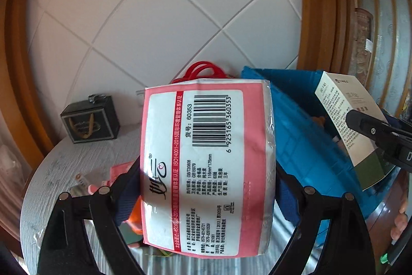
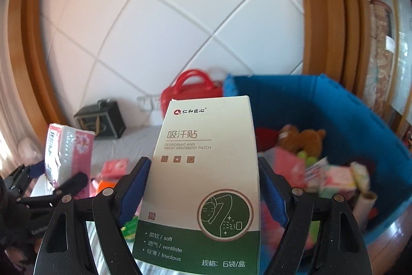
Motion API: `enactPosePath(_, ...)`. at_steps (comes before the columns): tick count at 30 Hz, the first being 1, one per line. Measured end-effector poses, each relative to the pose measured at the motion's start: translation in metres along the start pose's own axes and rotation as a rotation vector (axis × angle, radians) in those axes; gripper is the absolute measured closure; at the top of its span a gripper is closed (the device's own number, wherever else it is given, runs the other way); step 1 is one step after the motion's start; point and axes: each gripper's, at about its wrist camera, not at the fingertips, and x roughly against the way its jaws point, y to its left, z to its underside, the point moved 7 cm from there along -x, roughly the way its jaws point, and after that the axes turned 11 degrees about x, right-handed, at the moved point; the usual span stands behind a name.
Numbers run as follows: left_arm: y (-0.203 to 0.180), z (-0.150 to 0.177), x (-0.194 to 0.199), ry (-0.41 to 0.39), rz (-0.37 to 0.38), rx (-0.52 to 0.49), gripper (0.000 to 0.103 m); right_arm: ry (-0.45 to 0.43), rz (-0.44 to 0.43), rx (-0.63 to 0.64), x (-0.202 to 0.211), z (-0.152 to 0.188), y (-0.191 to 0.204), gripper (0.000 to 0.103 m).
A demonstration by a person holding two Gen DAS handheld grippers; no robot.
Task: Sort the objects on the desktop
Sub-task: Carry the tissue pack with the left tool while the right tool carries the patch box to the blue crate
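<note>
I'm pinching the tissue pack [image 1: 206,172] across its sides in the left gripper [image 1: 206,187]; it's soft and crinkly, so I'm gripping mid-body. The right gripper [image 2: 203,187] is clamping the light, stiff patch box [image 2: 203,184] by its side edges. The blue bin [image 2: 360,120] is sitting ahead and right of both.

Barcode showing on the pink tissue pack [image 1: 206,169]: 6 925165 360353, item number 60353, and a red strip reading ISO14001-2015. The white-and-green box [image 2: 203,187] reads "DEODORANT AND SWEAT ABSORBENT PATCH", then "soft", "ventilate", "frivolous".
</note>
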Motion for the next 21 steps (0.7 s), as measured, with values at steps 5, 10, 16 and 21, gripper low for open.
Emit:
enactPosePath(5,-0.105,-0.017,-0.015,-0.009,0.087,-0.034,0.013,-0.059,0.073,-0.048,0.025,-0.006,-0.088,0.022)
enactPosePath(10,-0.186,-0.02,-0.041,0.035,0.126,-0.046,0.013,-0.058,0.132,-0.096,0.029,0.004,-0.169,0.022)
enactPosePath(16,-0.252,0.0,-0.073,0.122,0.129,-0.093,0.013,-0.025,0.192,-0.154,0.026,0.03,-0.239,0.022)
enactPosePath(21,-0.276,0.018,-0.09,0.182,0.12,-0.126,0.013,0.004,0.24,-0.181,0.02,0.045,-0.274,0.022)
